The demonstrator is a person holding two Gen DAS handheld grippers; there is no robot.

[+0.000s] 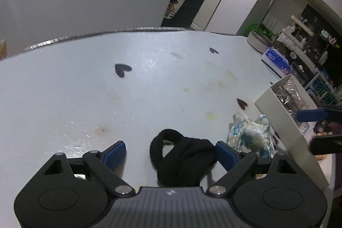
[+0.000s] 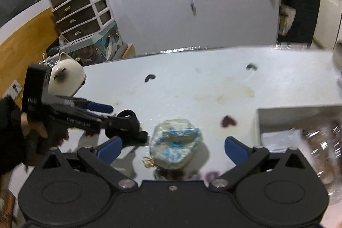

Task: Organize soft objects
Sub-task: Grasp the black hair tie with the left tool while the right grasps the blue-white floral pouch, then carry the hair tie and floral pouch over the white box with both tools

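- Two soft items on the table (image 1: 85,99). Left view: left gripper (image 1: 171,155) wide open, straddling the black sock (image 1: 181,159), nothing pinched; sock runs along the pointing line.
- Right view: right gripper (image 2: 173,149) open, empty, blue-white bundle (image 2: 175,142) between its fingers, box (image 2: 299,121) at right edge.

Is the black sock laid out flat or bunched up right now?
Bunched up: the black sock sits in a rumpled heap with a loop sticking up, lying on the table.
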